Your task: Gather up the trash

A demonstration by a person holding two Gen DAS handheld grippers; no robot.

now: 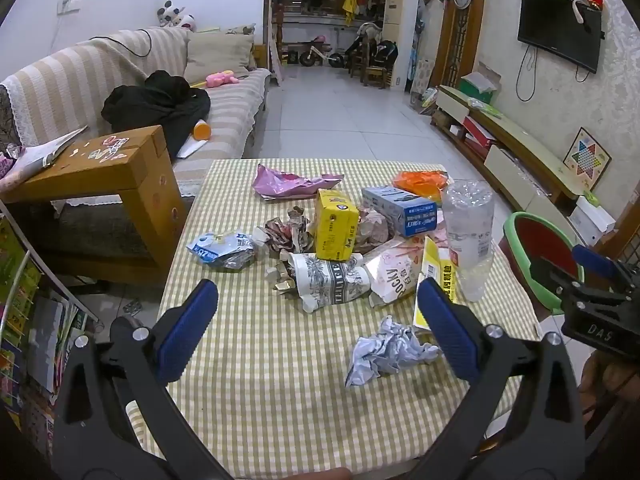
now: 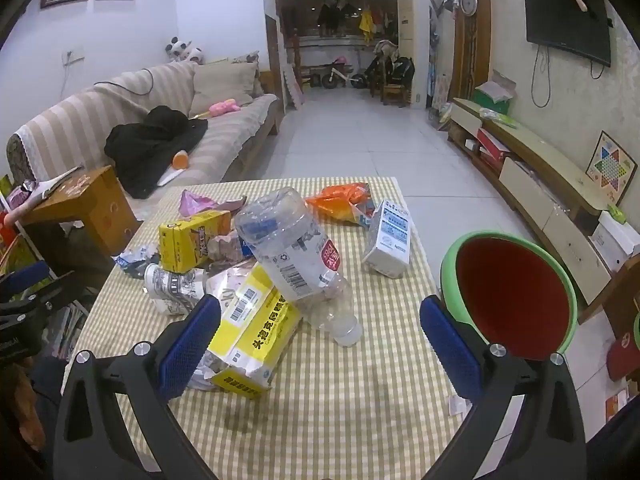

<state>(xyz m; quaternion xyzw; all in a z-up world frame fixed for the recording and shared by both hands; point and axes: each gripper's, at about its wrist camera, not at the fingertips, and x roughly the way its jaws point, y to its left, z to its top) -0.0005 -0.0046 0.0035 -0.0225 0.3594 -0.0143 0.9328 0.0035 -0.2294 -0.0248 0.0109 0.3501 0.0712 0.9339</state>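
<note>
2 grippers, left gripper (image 1: 316, 304) and right gripper (image 2: 320, 320), hover with fingers spread wide, grasping nothing. Trash, including a plastic bottle (image 2: 296, 256), litters the checked table (image 2: 340, 400) beside a green bin (image 2: 568, 292).

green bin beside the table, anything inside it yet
Nothing shows inside the green bin: the right wrist view looks into its mouth and sees only bare red lining. The near inner wall is hidden behind the rim and the right gripper's finger.

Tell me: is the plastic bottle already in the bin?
No, the bottle lies on the table among the trash, beside the empty bin.
</note>
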